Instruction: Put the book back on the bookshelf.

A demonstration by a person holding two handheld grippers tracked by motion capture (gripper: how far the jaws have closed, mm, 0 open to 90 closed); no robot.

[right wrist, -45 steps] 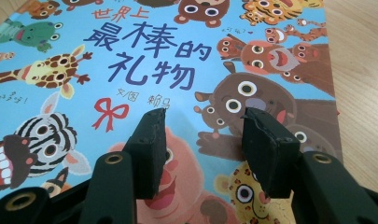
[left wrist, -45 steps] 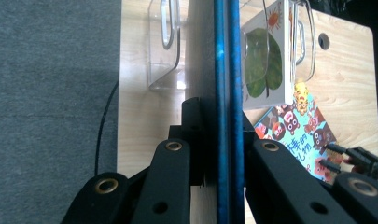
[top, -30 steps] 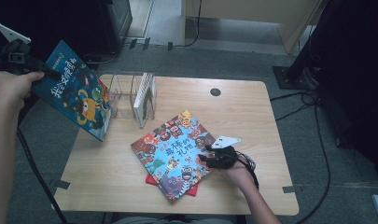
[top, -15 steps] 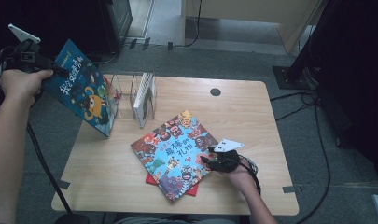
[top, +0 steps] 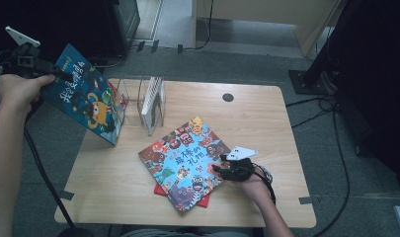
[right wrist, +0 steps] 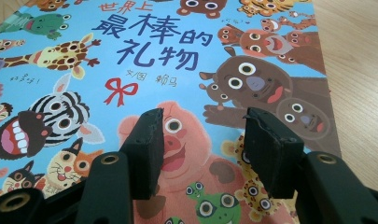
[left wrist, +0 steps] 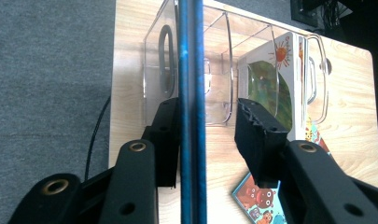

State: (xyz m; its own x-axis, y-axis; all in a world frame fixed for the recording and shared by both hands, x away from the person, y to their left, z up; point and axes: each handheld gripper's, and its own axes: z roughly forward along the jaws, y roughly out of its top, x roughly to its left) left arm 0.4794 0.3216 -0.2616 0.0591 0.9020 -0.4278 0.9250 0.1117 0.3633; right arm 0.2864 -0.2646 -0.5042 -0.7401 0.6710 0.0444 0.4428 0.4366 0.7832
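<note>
While my left gripper (top: pixel 64 77) at upper left has just been opening, jaws apart around the blue book (top: pixel 86 101), my right gripper (top: pixel 218 169) rests open on the animal book (top: pixel 182 163), mid-frame.

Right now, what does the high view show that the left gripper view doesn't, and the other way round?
From above: the whole wooden table, both forearms, and the right claw open over the animal picture book, which lies on a red book. Along the left claw: the blue book edge-on between its jaws, one pad against it, the other standing apart; the jaws have just been opening. Shared: the blue book, the clear rack with a standing book in it, and the table.
</note>
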